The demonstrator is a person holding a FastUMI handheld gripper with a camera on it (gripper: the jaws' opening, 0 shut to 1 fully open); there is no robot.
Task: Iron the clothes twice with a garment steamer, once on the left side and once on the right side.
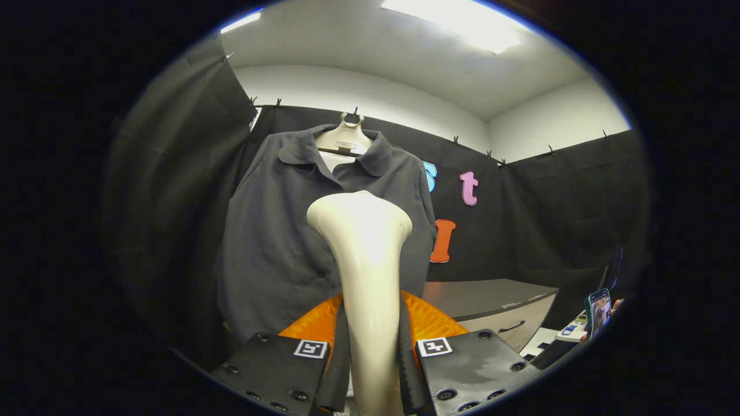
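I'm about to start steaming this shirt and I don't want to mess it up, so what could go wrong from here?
1. The gripper is shut on the steamer only at its narrow, smooth-looking neck, so it might twist or slip during a stroke.
2. The shirt hangs loosely from a hanger; pressing could swing it away or knock it off.
3. The steamer head points at the shirt's middle, so a left or right pass could get skipped.

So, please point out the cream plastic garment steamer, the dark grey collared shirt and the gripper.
Cream plastic garment steamer [370,277], gripper view: its neck.
Dark grey collared shirt [272,242], gripper view: front panel.
Gripper [373,358], gripper view: between fingertips, clamping the steamer.
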